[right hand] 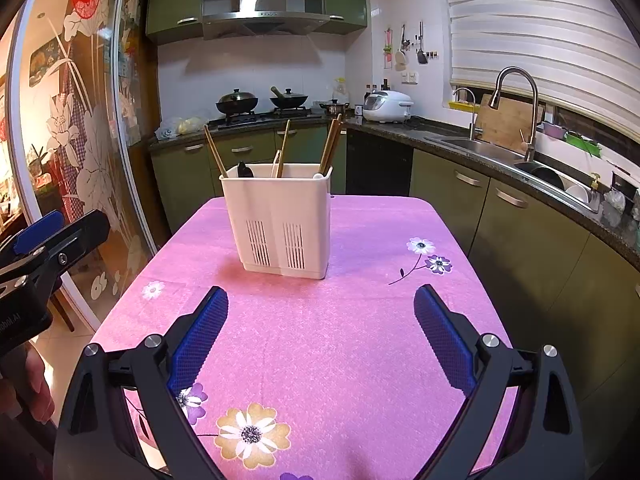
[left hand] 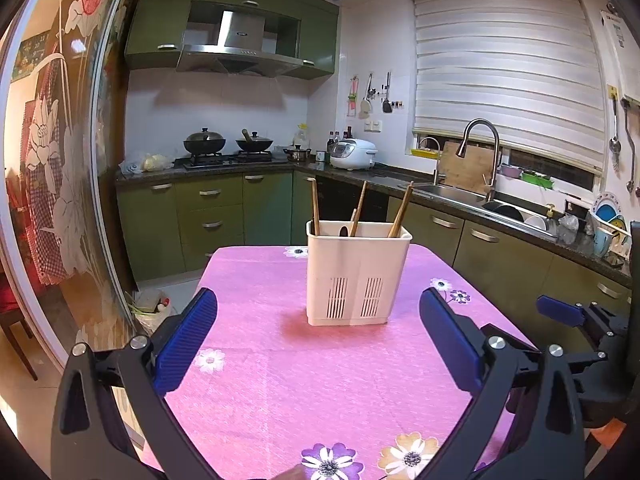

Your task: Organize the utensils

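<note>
Hovering both claws low over the pink worktop (left hand: 280, 380), I am keeping each one released and gripping nothing. The left claw (left hand: 318, 340) is spreading its blue pads wide, and the right claw (right hand: 320, 336) is doing the same just beside it. The white caddy (left hand: 354, 276) is standing upright near the worktop's middle, ahead of both claws and apart from them. Inside it, wooden chopsticks (left hand: 400, 212) are leaning at different angles, with a dark spoon (right hand: 244, 170) poking just above the rim. In the right view the left claw's arm is showing at the left edge. I cannot tell which compartment is holding which utensil.
</note>
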A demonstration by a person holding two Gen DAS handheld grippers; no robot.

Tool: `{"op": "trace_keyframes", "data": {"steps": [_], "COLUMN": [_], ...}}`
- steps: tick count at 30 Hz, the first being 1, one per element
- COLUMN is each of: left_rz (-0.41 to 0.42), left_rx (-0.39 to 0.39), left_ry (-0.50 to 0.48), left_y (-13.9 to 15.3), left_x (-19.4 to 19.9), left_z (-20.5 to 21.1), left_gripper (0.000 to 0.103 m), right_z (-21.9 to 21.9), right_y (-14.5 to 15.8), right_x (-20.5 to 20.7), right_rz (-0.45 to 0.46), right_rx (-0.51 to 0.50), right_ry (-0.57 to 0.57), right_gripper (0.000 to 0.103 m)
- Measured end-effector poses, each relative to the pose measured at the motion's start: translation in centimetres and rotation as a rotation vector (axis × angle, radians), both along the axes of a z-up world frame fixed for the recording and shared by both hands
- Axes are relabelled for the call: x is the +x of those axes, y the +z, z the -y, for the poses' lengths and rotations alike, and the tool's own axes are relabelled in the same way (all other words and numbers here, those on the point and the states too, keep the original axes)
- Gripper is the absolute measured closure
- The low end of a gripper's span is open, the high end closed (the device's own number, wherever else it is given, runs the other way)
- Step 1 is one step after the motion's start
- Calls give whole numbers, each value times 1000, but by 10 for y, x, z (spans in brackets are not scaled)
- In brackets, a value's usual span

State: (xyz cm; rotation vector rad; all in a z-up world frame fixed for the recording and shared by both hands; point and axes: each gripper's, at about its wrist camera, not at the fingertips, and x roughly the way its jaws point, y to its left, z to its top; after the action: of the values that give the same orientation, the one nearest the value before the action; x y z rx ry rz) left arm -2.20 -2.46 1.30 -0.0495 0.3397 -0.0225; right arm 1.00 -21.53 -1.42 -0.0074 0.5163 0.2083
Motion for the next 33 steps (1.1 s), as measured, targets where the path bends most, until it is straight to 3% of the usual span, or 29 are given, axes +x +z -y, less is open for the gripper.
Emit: {"op": "trace_keyframes", "data": {"steps": [33], "left_rz": [-28], "left_rx": [-7], "left_ry": [-24], "left_y": [0], "left_x": [6], "left_z": [-2], "left_gripper": [7], "right_z": [-1], "right_y": [-3], "right_x": [-2], "right_rz": [-9], "right_rx": [2], "right_ry": [7], "right_gripper": [10]}}
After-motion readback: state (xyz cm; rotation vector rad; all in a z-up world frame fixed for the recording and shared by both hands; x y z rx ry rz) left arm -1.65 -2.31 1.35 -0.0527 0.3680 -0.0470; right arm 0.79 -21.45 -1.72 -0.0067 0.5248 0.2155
